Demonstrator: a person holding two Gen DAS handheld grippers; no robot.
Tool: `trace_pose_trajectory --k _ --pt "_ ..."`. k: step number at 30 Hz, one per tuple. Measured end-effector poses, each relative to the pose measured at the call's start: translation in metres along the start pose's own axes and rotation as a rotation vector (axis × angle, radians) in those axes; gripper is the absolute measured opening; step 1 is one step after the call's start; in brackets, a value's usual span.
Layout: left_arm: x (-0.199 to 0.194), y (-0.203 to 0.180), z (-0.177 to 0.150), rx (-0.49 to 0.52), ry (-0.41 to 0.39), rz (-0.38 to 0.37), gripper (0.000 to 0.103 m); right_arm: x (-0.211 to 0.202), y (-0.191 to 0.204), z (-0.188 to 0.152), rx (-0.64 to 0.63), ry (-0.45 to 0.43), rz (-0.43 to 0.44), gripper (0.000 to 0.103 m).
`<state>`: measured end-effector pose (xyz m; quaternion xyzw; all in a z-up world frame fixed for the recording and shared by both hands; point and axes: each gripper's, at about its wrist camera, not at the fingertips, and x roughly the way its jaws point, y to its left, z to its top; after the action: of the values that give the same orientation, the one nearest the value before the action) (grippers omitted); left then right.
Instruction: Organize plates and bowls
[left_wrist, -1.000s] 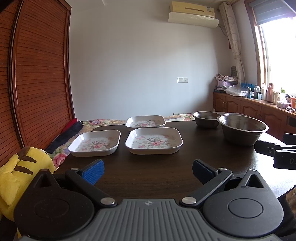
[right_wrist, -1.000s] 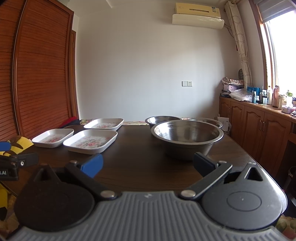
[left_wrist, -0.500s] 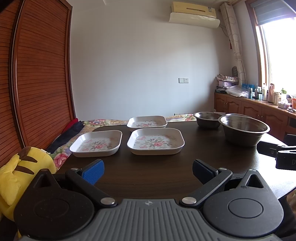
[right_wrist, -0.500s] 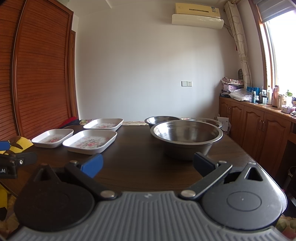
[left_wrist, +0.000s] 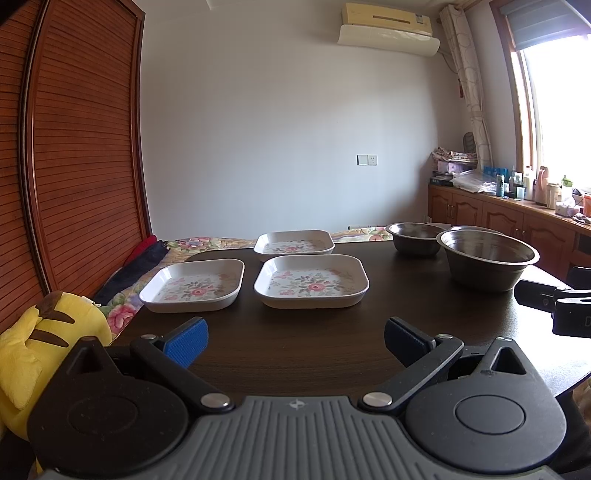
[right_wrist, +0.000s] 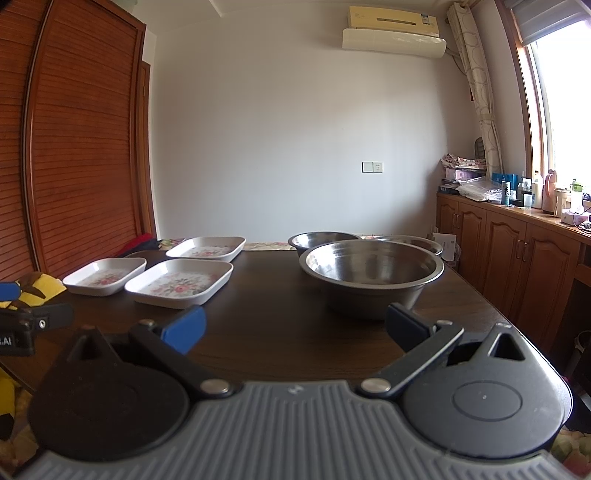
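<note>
Hovering low over the near edge of a dark wood table (left_wrist: 295, 354), the left gripper (left_wrist: 295, 341) has its jaws spread wide w/ nothing between them; blue pads face inward. The right gripper (right_wrist: 295, 330) sits the same way: wide open, empty, above the table's near edge on the right side.

3 white square plates w/ pink floral print lie flat on the table's left half. The near-left plate (left_wrist: 194, 285) and the center plate (left_wrist: 312, 282) sit side by side w/ a small gap, not touching. The far plate (left_wrist: 294, 243) sits behind the center plate, close to it, near the table's far edge. None are stacked.

3 metal bowls stand upright on the right half. The large bowl (right_wrist: 371, 275) is nearest, straight ahead of the right gripper. A smaller bowl (right_wrist: 323, 240) sits behind it to the left, and a 3rd bowl (right_wrist: 413, 242) peeks out behind it to the right, mostly hidden. Can't tell if the bowls touch each other.

In the left wrist view the right gripper's black body shows at the right edge, beside the large bowl. A yellow plush toy (left_wrist: 40, 332) sits off the table's left side, by a floral bedcover (left_wrist: 122, 314).
</note>
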<state>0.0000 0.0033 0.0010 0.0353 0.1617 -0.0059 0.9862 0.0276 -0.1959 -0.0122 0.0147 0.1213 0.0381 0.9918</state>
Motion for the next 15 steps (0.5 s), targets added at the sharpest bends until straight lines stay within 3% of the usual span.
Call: trace_pose_trajectory --k 15 --pt "0.0005 0.0010 -0.0012 -0.002 0.005 0.001 0.103 -0.0002 -0.0004 -0.0002 0.001 0.001 -0.001 0.103"
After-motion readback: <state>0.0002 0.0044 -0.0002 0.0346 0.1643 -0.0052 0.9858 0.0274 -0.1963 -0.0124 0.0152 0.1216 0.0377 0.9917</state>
